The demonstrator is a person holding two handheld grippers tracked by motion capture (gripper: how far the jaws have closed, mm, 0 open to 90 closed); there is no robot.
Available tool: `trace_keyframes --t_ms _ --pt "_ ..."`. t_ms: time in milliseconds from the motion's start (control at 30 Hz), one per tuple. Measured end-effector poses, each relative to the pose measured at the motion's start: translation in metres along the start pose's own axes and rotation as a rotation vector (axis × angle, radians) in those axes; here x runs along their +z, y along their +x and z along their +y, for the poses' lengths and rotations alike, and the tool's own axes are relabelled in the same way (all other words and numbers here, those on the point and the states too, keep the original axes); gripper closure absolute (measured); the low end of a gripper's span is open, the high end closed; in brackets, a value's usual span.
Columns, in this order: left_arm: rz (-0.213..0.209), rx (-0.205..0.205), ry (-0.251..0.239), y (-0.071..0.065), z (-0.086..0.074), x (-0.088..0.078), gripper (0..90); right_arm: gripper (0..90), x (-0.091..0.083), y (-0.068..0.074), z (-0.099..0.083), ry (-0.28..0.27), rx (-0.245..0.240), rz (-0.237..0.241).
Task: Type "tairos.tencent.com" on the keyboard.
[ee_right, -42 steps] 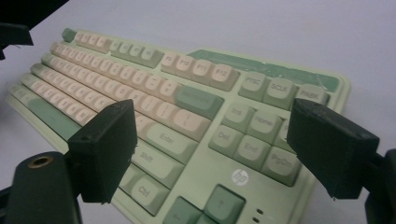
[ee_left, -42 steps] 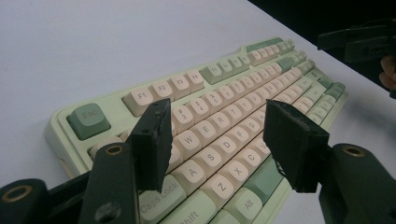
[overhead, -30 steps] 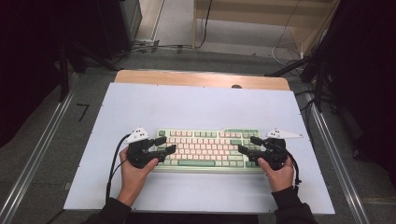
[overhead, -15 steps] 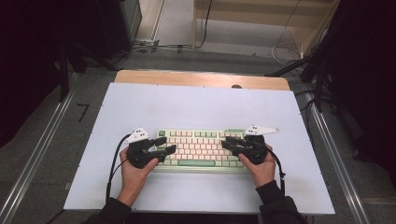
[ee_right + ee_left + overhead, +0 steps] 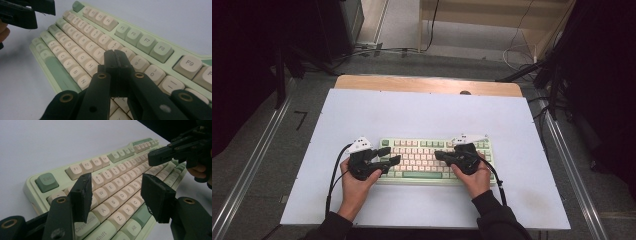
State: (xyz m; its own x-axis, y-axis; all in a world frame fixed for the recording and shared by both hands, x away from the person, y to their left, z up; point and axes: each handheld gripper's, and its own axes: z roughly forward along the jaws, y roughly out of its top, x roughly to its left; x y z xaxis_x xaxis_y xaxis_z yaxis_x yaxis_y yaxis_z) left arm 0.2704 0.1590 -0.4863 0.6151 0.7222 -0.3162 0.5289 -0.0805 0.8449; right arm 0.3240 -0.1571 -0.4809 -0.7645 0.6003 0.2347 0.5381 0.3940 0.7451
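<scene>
Keyboard [image 5: 434, 159], pale green case with cream keys and green accents, lying flat near the front edge of the white tabletop [image 5: 422, 112], roughly midway between its left and right edges, long side parallel to that front edge. Same keyboard [image 5: 117, 192] seen along its rows from the Esc end in the left gripper view, and from the F-key side [image 5: 100, 47] in the right gripper view.

Left gripper [image 5: 388, 155] held over the keyboard's left end, jaws parted with nothing between them; in its own view [image 5: 117, 195] letter keys plainly visible through the gap, pads clear of the keycaps.

Right gripper [image 5: 438, 156] over the keyboard's right half, tips pointing toward the middle; jaws just closed, now pressed together with nothing caught between them, seen in its own view [image 5: 115, 60] poised above the upper letter rows. Contact with a key not discernible.

Wooden strip [image 5: 427, 85] along the tabletop's far edge.
</scene>
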Motion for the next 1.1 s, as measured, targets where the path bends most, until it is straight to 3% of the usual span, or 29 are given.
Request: trace_keyframes --t_ms 833,1000,1100 --pt "0.002 0.000 0.005 0.000 0.000 0.000 43.9 86.0 0.014 0.003 0.003 0.069 -0.025 -0.078" --pt "0.002 0.000 0.003 0.000 0.000 0.000 43.9 72.8 0.008 0.004 0.007 0.032 -0.023 -0.058" --pt "0.001 0.001 0.003 0.000 0.000 0.000 43.9 53.2 0.001 0.002 0.009 -0.011 0.006 -0.042"
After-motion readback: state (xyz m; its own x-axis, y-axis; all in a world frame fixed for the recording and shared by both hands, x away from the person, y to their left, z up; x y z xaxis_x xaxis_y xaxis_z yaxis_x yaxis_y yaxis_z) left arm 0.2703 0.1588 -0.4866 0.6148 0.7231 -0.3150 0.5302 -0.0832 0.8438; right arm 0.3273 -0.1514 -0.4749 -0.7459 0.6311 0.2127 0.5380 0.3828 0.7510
